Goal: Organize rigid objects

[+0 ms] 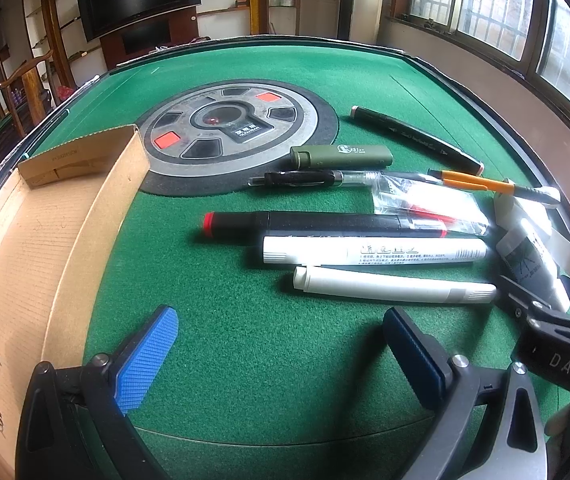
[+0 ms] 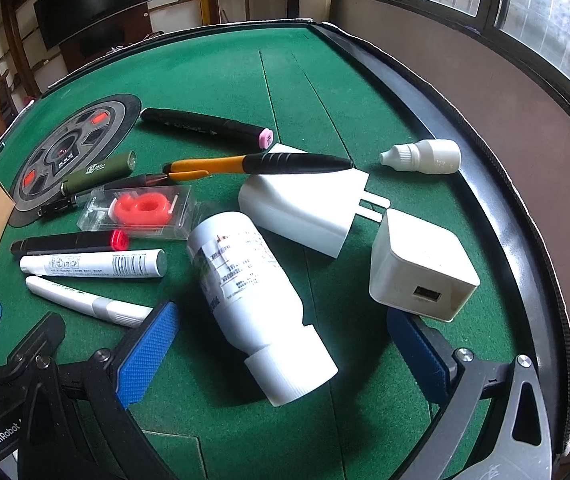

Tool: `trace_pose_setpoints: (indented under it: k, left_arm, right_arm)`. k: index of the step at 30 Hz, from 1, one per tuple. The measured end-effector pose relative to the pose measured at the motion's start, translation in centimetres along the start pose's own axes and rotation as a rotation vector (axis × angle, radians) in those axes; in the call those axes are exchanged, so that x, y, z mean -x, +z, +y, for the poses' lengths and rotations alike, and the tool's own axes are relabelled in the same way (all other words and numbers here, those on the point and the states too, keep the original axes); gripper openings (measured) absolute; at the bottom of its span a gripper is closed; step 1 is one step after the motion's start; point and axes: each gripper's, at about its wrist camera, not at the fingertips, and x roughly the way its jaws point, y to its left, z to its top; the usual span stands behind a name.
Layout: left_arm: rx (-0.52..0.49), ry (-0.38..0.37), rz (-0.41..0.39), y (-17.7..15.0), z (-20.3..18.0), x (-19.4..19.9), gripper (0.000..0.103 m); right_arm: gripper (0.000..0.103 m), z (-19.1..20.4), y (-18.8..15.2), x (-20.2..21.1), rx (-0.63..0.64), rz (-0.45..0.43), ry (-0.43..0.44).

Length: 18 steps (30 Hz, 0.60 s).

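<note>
Where right fingers [image 2: 147, 354] spread: white bottle [image 2: 253, 300] between, untouched

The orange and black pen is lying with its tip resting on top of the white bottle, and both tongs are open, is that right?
Not quite. The orange and black pen rests its tip on the white plug adapter, not on the white bottle, which lies apart from it; the right wrist view shows this. Both the left tongs and right tongs are open.
</note>
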Motion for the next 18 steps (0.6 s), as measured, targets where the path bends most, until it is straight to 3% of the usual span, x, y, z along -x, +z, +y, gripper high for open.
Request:
trace_pose_setpoints:
  k: [6, 9, 13, 14, 18]
  left_arm:
    - [-0.006, -0.004, 0.004, 0.1, 0.1, -0.1, 0.102]
    - [-0.008, 0.0, 0.004, 0.0, 0.0, -0.1, 0.102]
    - [-0.007, 0.005, 0.004, 0.0, 0.0, 0.0, 0.102]
    - [-0.006, 0.005, 0.003, 0.0, 0.0, 0.0, 0.102]
    - [-0.009, 0.002, 0.003, -0.1, 0.0, -0.1, 0.102]
  right_arm:
    - [0.103, -0.9, -0.6, 1.1, 0.006, 0.031, 0.005]
    - [0.103, -2.6, -1.1, 5.2, -0.027, -0.105, 0.002]
    - [0.103, -4.4, -1.4, 12.2, -0.08, -0.451, -0.014]
    - [0.103, -4.6, -1.1, 12.9, -0.09, -0.501, -0.015]
    - [0.103, -4.5, 2.6, 11.6, -0.114, -0.503, -0.031]
